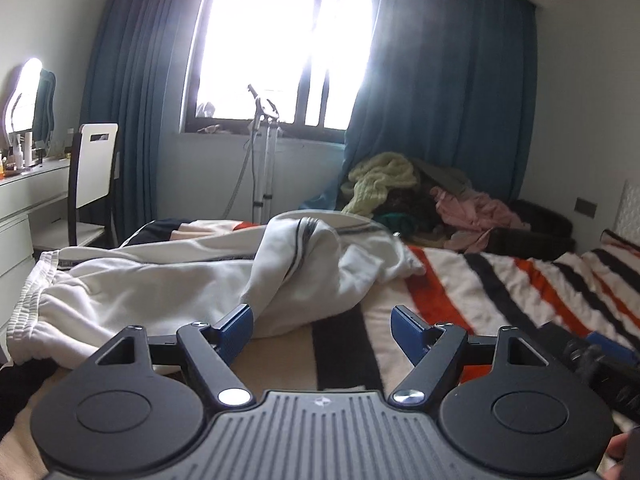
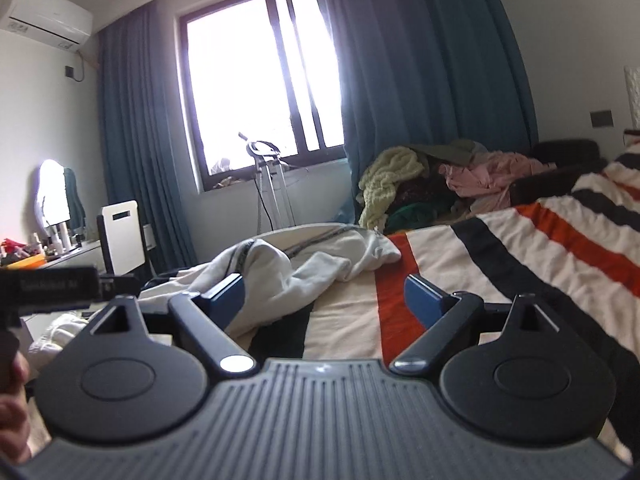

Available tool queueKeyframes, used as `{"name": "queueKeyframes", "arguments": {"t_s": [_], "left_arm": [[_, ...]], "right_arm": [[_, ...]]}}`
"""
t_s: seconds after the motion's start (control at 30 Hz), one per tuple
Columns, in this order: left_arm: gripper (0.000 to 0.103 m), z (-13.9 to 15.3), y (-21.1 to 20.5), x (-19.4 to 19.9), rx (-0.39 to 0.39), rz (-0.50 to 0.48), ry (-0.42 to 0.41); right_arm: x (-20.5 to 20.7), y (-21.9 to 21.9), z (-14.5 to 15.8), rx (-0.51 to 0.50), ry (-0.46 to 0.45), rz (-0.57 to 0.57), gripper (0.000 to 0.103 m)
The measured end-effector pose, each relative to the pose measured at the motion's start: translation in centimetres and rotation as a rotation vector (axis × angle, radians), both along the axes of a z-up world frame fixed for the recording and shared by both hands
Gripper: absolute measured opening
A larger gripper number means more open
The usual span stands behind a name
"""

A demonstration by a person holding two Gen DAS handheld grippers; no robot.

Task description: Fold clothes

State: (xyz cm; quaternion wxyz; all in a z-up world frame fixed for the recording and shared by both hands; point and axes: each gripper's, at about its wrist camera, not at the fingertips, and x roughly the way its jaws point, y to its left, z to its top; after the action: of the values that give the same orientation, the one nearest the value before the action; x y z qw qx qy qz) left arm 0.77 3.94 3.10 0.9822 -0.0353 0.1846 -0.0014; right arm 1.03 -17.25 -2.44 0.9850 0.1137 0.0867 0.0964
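1. The left gripper (image 1: 322, 326) hangs low over the bed, jaws spread wide and holding nothing; its left blue pad (image 1: 236, 332) sits against the garment's edge.
2. The right gripper (image 2: 324, 300) likewise gapes wide, empty.
3. The rumpled white sweatpants with dark side stripes (image 1: 180, 276) lie at 11 o'clock on the orange, black and cream striped blanket (image 1: 500, 280).
4. A heap of mixed clothes (image 1: 420, 196) sits at 1 o'clock, below the blue curtains (image 1: 448, 80).
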Motion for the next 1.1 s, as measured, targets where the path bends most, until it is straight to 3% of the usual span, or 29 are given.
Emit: {"name": "queueKeyframes", "arguments": {"t_s": [0.1,0.3,0.4,0.53,0.73,0.9,0.97,1.03,1.07,1.1], "left_arm": [[0.079,-0.9,0.1,2.6,0.02,0.001,0.061],[0.084,-3.0,1.3,12.1,-0.047,-0.096,0.314],[0.084,-3.6,2.6,16.9,-0.077,-0.084,0.328],[0.087,-3.1,5.7,22.2,-0.238,-0.076,0.188],[0.087,-4.2,7.6,30.9,-0.277,-0.007,0.128],[0.082,-6.5,8.6,37.9,-0.296,0.08,0.147],[0.076,-7.3,8.8,39.8,-0.291,0.112,0.16],[0.049,-8.1,8.6,40.8,-0.287,0.123,0.163],[0.043,-8.3,8.1,40.9,-0.245,0.114,0.17],[0.023,-8.4,7.6,41.0,-0.203,0.105,0.177]], "right_arm": [[0.4,-0.5,-0.3,0.022,0.018,-0.023,0.089],[1.8,-1.4,-1.2,0.042,0.043,-0.099,0.089],[2.5,-1.9,-1.7,0.051,0.056,-0.137,0.089],[3.4,-2.5,-2.4,0.064,0.072,-0.188,0.089],[6.7,-3.7,-4.6,0.098,0.088,-0.294,0.089],[9.7,-4.3,-7.1,0.104,0.132,-0.339,0.089],[10.3,-4.4,-7.6,0.108,0.141,-0.345,0.089],[10.4,-4.4,-7.5,0.106,0.138,-0.344,0.089],[10.4,-4.4,-7.5,0.105,0.136,-0.343,0.089],[10.5,-4.4,-7.5,0.103,0.135,-0.343,0.089]]}}
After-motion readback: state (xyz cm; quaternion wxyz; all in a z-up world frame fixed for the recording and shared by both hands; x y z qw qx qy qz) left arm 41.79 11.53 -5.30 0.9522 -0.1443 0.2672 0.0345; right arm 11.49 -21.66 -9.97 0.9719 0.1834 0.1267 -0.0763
